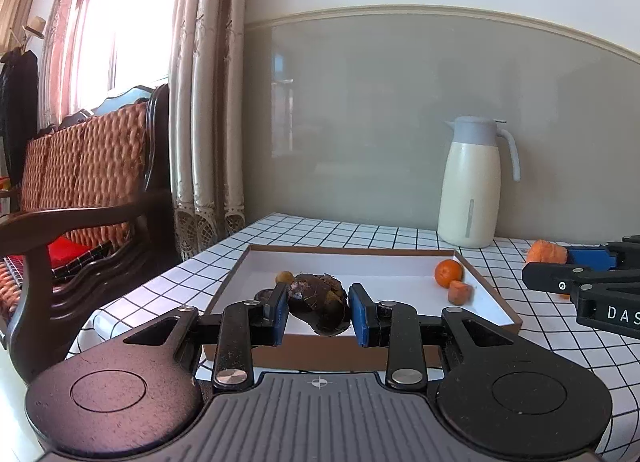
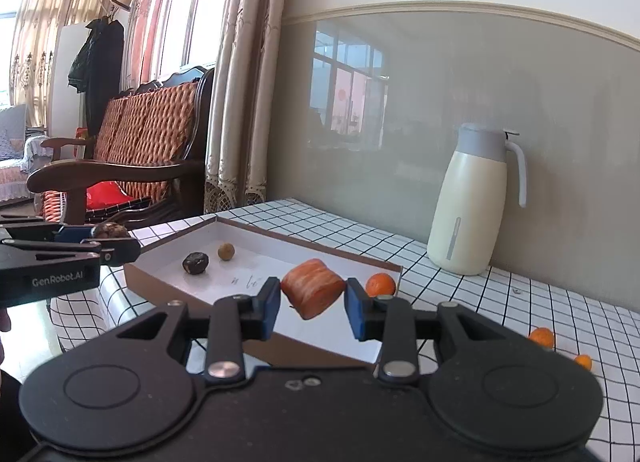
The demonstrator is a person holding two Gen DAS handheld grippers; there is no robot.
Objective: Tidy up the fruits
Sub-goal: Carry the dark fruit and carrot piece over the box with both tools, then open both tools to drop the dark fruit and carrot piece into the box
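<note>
The left tool [image 1: 319,312] pinches a dark brown fruit [image 1: 318,304] between its blue pads, held above the near edge of the shallow box [image 1: 496,298] on the checked counter [image 1: 360,232]. The right tool [image 2: 312,304] pinches an orange chunk [image 2: 313,288] over the same box. Ahead of the left tool, inside the box, lie a small tan fruit [image 1: 284,277], a mandarin [image 1: 448,273] and an orange piece [image 1: 460,292]. A cream jug [image 1: 472,186] stands beyond the box.
</note>
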